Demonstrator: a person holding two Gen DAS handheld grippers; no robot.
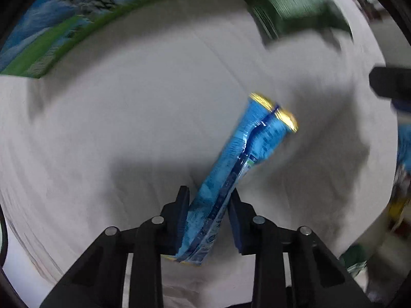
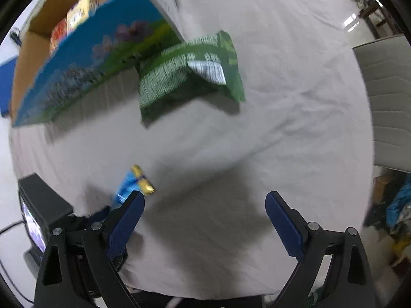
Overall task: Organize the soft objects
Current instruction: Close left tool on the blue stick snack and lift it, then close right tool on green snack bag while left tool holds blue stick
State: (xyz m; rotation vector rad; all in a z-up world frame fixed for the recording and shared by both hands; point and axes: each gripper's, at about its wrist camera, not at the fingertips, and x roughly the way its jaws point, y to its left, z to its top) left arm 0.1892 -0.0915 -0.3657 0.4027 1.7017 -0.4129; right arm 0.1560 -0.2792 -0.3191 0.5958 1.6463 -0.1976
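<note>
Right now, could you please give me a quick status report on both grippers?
Left gripper shut on blue packet. Right gripper open, empty. Green bag lies beside the box, apart from both grippers.

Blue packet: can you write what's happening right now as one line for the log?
left gripper: shut on blue packet | right gripper: open, holds nothing | green bag: on cloth beside box
</note>
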